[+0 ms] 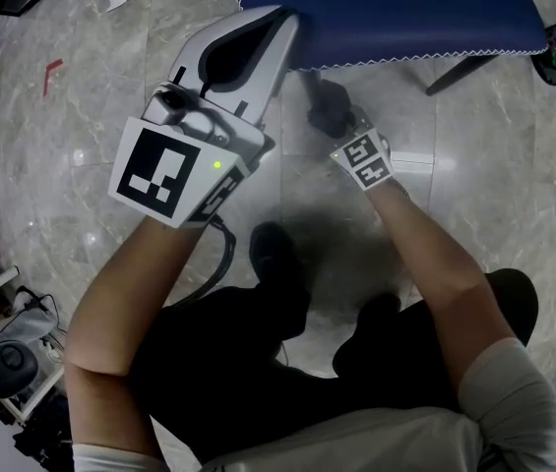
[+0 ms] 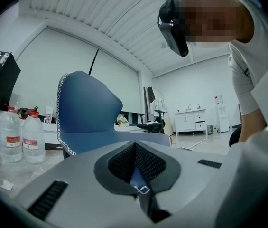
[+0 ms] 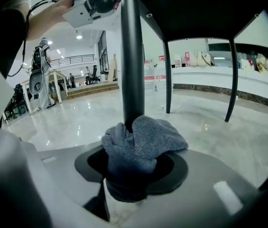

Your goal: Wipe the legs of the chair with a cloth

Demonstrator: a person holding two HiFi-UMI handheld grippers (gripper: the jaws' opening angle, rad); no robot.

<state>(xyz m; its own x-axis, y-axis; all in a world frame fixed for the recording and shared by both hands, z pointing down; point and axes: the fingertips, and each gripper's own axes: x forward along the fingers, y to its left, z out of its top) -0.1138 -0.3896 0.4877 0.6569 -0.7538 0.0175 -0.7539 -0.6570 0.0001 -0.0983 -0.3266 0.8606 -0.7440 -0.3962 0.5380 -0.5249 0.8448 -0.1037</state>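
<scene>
Wiping step is under way, by my read. Right gripper [image 3: 134, 163] is pinching the cloth [image 3: 143, 139], with its fingers clamped on a bunched wad. The wad is pressing against the front of a black chair leg [image 3: 131, 56]. Contact is looking low on the leg, nearer the floor [image 3: 209, 122] than the seat.

Left gripper [image 2: 134, 167] is closing its fingers on the edge of the blue seat [image 2: 100, 139]. A sliver of blue with white stitching is showing between the pads. It's likely steadying the chair [image 1: 386, 8] while the other side works.

In the head view, the left gripper [image 1: 285, 29] is meeting the seat's near edge. The right gripper [image 1: 344, 134] is reaching under that edge, with the cloth [image 1: 328, 109] just ahead of it.

Next move, as I'm judging it:
- Sliding the cloth along the leg's length while holding pressure.
- Working round to the far side, which the wad isn't covering.
- Moving on to the other legs [image 3: 167, 75], which are standing well apart behind it.

Cloth is looking grey, knitted and thick, crumpled into two lobes hugging the leg's front. Leg is looking thin, round and matte black. Can't tell any dust or marks on it.
</scene>
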